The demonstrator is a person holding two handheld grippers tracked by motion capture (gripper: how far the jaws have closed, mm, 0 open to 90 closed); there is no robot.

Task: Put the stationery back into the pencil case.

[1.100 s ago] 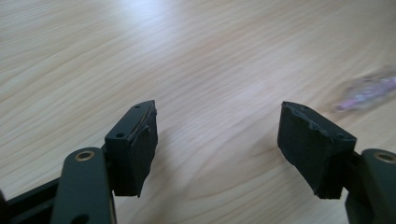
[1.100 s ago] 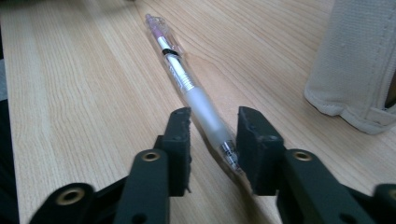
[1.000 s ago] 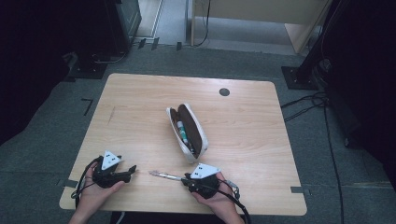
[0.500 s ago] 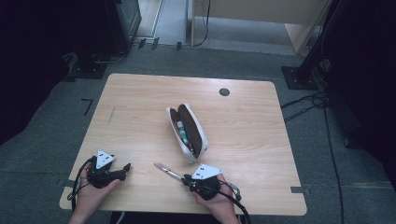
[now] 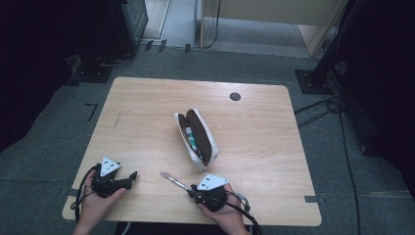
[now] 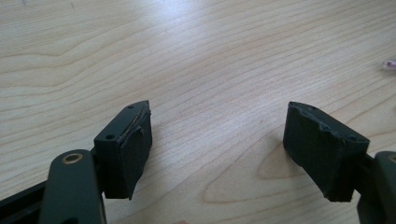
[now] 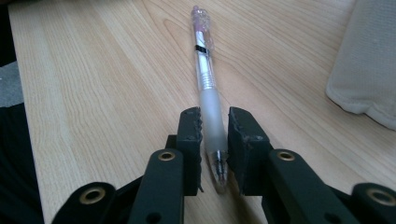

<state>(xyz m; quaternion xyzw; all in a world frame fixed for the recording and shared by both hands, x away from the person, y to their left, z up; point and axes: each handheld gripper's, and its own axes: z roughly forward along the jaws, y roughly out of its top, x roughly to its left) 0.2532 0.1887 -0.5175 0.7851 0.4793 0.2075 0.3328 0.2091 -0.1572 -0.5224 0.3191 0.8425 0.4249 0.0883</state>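
Note:
A clear pen (image 7: pixel 205 70) with a frosted grip and pink cap end sits between the pads of my right gripper (image 7: pixel 215 135), tip toward the camera. The jaws have just eased open slightly, but the pads still hold the pen's grip. From above, the pen (image 5: pixel 173 180) sticks out up-left from the right gripper (image 5: pixel 192 190) near the table's front edge. My left gripper (image 5: pixel 133 176) rests at the front left. Its jaws stand wide open over bare wood (image 6: pixel 217 144) with nothing between them. An open white pencil case (image 5: pixel 195 164) lies mid-table with pens inside.
The wooden table (image 5: pixel 147 112) has a black cable hole (image 5: pixel 235 96) at the back right. The case's white fabric (image 7: pixel 369 70) lies just right of the held pen. The pen's pink end (image 6: pixel 388 64) shows at the right edge of the left gripper view. Dark stands and cables surround the table.
The pen in my right gripper has swung from pointing straight left to pointing up-left. Both hands have stayed about where they were.

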